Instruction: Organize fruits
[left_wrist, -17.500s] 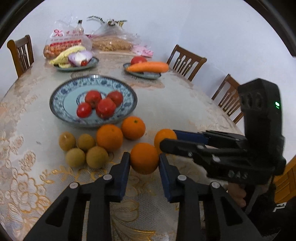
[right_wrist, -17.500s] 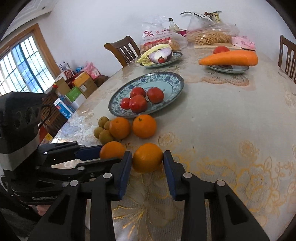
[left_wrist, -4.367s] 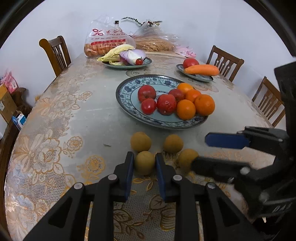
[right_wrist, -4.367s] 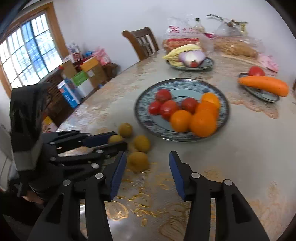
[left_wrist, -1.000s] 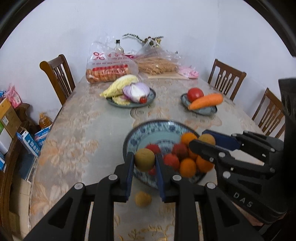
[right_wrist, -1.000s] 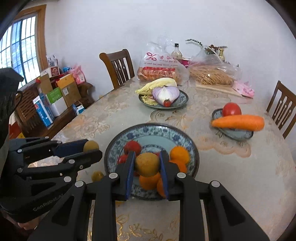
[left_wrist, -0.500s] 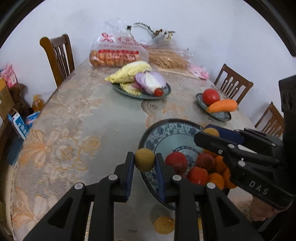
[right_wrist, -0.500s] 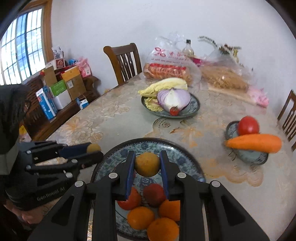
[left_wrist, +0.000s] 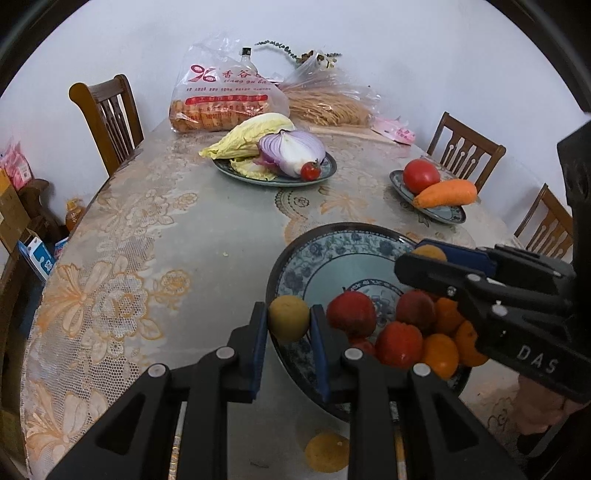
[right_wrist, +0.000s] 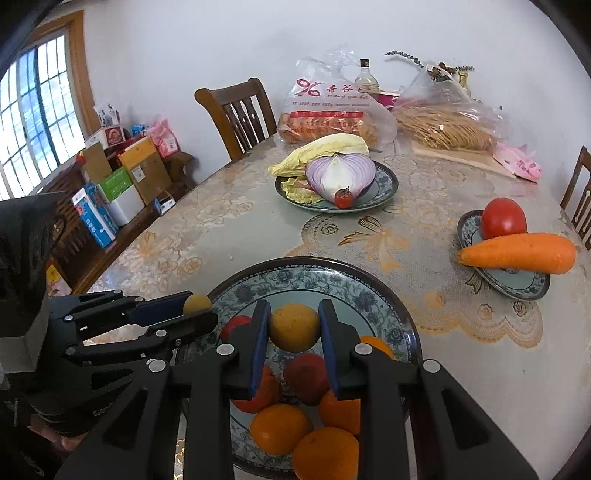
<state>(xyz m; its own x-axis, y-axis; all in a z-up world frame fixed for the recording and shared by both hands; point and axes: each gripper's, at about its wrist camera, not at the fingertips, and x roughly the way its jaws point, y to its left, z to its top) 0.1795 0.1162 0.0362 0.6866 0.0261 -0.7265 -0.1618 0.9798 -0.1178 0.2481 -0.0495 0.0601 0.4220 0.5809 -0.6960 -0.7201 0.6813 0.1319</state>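
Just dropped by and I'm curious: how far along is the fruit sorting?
Well along. Oranges and tomatoes already sit in the big plate. Each gripper, left and right, is shut on a small brown fruit over it. At least one brown fruit remains on the table.

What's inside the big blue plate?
The big blue plate holds red tomatoes and oranges. The right gripper and its small brown fruit cover part of the middle.

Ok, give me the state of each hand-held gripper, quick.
Left hand-held gripper: shut on a small yellow-brown fruit.
Right hand-held gripper: shut on another yellow-brown fruit.
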